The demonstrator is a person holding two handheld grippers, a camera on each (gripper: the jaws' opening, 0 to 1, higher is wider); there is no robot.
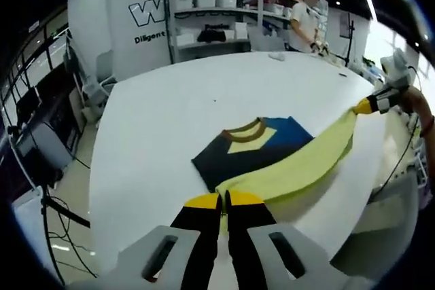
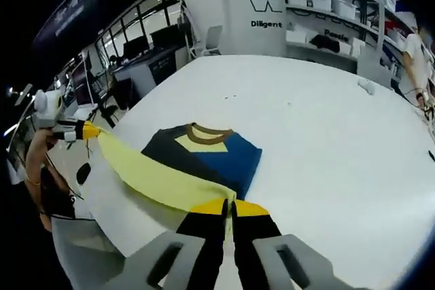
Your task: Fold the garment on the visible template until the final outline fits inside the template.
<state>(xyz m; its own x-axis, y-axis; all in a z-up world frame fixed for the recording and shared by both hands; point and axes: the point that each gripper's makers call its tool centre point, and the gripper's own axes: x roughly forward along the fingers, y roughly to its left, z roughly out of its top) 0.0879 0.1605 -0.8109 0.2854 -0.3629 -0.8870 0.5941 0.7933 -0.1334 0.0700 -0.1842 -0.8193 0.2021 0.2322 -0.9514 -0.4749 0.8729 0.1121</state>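
Yellow-tipped left gripper [image 1: 223, 202] and right gripper [image 2: 229, 207] each clench the shirt's [image 1: 255, 146] yellow hem, stretched taut above the table [image 1: 156, 127]. Judged best: carry both corners evenly toward the collar [image 2: 206, 134], keeping tension.

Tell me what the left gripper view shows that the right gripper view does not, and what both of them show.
Left gripper view alone: a light cable running across the floor beside the table.

Right gripper view alone: a row of desks with dark monitors along the windows.

Both: the white table, the partly folded shirt with its yellow hem lifted and stretched between the left gripper and the right gripper, both shut on the cloth, plus the shelves with bins.
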